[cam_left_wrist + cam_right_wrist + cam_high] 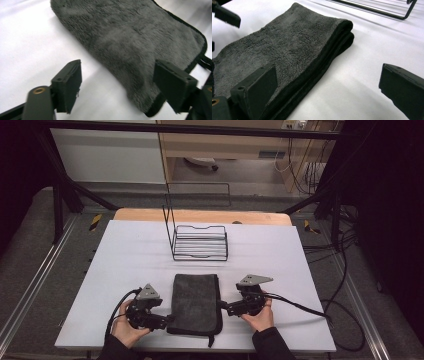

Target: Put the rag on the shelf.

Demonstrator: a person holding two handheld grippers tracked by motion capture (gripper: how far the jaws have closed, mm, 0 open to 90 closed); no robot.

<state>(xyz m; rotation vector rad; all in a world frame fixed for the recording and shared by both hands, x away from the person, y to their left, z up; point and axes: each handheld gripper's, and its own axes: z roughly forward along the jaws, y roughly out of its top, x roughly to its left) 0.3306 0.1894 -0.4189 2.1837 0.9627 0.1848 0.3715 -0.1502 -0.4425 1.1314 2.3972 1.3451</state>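
Observation:
A dark grey fluffy towel [195, 303] lies folded flat on the white table [125, 255], near the front edge. My left gripper [169, 319] sits at the towel's front left corner. In the left gripper view the left gripper [117, 85] is open, and the towel [130, 37] has its near corner between the jaws. My right gripper [223, 307] is at the towel's right edge. In the right gripper view the right gripper [329, 92] is open astride the towel's [287, 50] doubled black-trimmed edge, one jaw over the cloth and the other over bare table.
A black wire rack [200, 242] with a tall upright frame stands behind the towel at mid-table; its base rail [374, 8] appears in the right gripper view. Cables [300, 307] trail off to the right. A wooden board [200, 215] borders the table's far edge.

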